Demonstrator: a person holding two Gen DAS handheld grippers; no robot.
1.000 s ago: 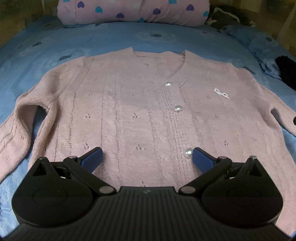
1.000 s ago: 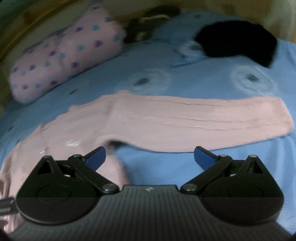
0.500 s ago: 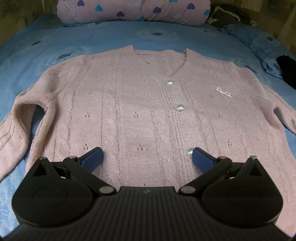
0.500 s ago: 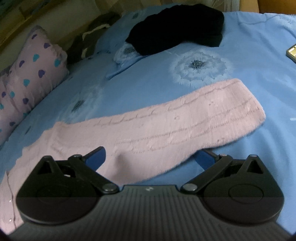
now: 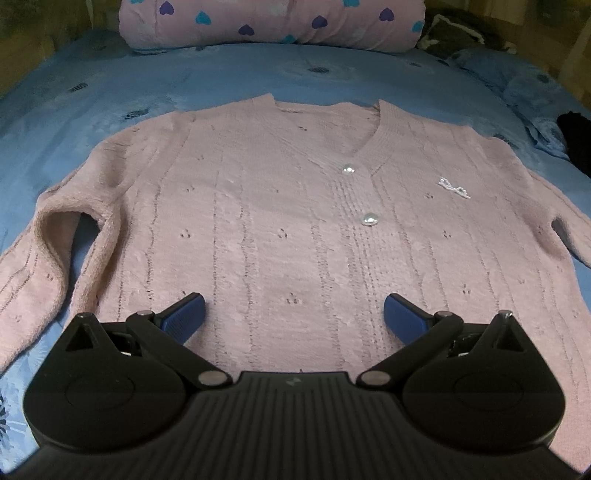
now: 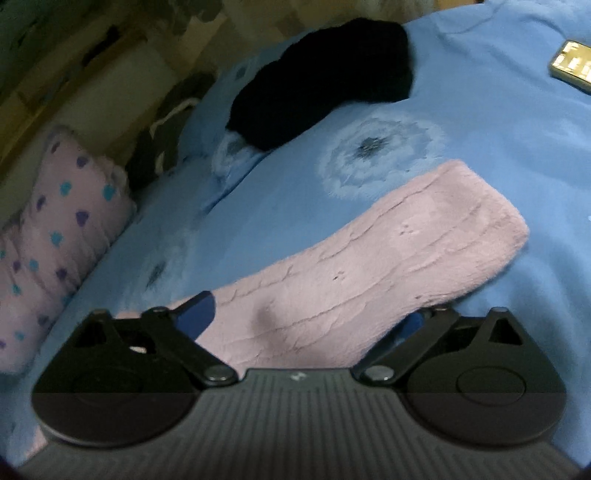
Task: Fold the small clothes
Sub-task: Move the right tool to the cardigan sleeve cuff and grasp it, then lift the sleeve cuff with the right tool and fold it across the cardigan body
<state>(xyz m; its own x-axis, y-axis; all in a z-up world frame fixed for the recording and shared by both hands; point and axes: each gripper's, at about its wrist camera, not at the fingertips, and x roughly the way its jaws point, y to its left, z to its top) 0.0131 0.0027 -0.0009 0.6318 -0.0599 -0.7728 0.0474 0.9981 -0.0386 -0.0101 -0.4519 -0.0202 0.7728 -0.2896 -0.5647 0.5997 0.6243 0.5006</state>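
Note:
A pink knitted cardigan [image 5: 280,206] with pearl buttons lies flat, front up, on the blue bedsheet [image 5: 110,92]. My left gripper [image 5: 293,317] hovers open over its lower body, with nothing between the fingers. In the right wrist view, the cardigan's right sleeve [image 6: 388,258] stretches out across the sheet. My right gripper [image 6: 306,321] straddles that sleeve near its middle and its jaws are closing. The left finger [image 6: 197,312] sits at the sleeve's far edge. The right finger [image 6: 410,325] is half hidden under the near edge. The pads do not visibly press the knit.
A pink pillow [image 5: 273,22] with heart prints lies along the head of the bed. A black garment [image 6: 321,81] sits on the sheet beyond the sleeve. A flat phone-like object [image 6: 572,64] rests at the far right. Dark fabric [image 6: 166,140] is bunched beside the pillow.
The right gripper has rolled and come down onto the sleeve, which now lies between its jaws. The jaws have narrowed slightly. The left gripper has stayed put.

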